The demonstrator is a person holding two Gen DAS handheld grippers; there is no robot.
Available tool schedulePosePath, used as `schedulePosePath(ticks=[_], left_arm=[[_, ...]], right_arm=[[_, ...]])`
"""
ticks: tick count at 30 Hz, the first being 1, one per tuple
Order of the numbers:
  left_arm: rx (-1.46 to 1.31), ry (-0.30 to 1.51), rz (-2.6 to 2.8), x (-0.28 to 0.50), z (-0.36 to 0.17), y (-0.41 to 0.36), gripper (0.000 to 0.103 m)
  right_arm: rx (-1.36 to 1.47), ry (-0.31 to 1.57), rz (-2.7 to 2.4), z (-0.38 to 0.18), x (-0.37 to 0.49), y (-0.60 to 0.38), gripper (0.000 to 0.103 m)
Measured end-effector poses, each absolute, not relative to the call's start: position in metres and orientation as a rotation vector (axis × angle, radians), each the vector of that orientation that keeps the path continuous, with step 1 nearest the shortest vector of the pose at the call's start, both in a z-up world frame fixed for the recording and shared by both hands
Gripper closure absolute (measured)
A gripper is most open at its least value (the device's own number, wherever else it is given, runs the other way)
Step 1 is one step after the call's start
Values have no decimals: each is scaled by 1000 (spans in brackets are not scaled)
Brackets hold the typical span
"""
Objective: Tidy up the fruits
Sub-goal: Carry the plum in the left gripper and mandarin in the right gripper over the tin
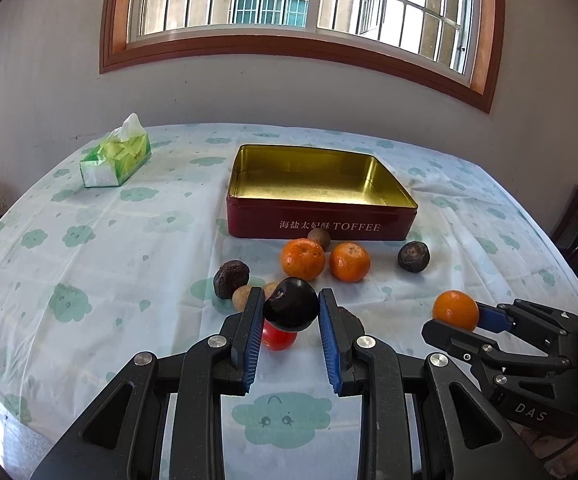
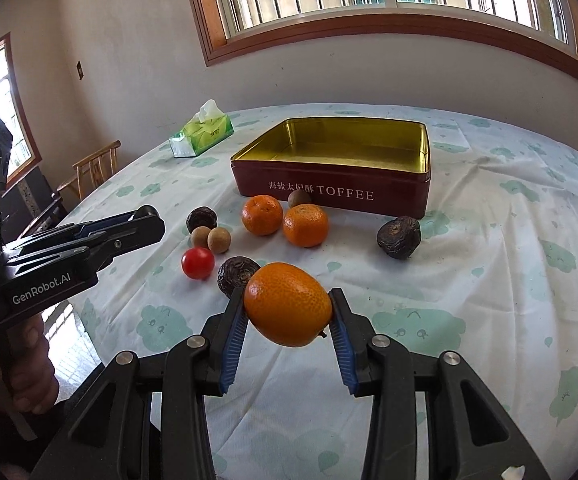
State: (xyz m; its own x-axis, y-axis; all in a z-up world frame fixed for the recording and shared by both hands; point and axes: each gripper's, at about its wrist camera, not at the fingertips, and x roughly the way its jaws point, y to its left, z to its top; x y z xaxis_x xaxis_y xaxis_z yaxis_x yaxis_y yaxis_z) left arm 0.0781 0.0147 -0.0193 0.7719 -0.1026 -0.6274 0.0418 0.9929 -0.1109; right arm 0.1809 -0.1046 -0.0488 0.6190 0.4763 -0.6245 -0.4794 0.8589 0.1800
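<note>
My left gripper (image 1: 291, 308) is shut on a dark purple plum (image 1: 291, 303) and holds it above the table, over a red cherry tomato (image 1: 279, 336). My right gripper (image 2: 287, 305) is shut on an orange mandarin (image 2: 287, 304), also lifted; it shows in the left wrist view (image 1: 456, 309). An open red toffee tin (image 1: 321, 226) with a gold inside stands empty at mid-table (image 2: 329, 192). In front of it lie two mandarins (image 1: 303, 259) (image 1: 349, 261), dark wrinkled fruits (image 1: 413, 256) (image 1: 231, 278) and small brown longans (image 2: 219, 239).
A green tissue pack (image 1: 115, 156) sits at the far left of the table. A wooden chair (image 2: 95, 168) stands off the table's left edge. A wall with a window is behind the table.
</note>
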Motion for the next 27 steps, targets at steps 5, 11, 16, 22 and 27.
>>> schedulePosePath(ticks=[5, 11, 16, 22, 27], left_arm=[[-80, 676, -77, 91, -13, 14, 75], [-57, 669, -76, 111, -6, 11, 75], [-20, 653, -67, 135, 2, 6, 75], [8, 649, -47, 179, 9, 6, 75], [14, 668, -26, 226, 10, 10, 75]], right_arm=[[-7, 707, 560, -42, 189, -101, 66], [-4, 690, 563, -29, 207, -99, 66], [-6, 660, 552, -13, 228, -102, 66], [-20, 647, 527, 1, 267, -105, 65], [0, 664, 510, 1, 304, -108, 65]])
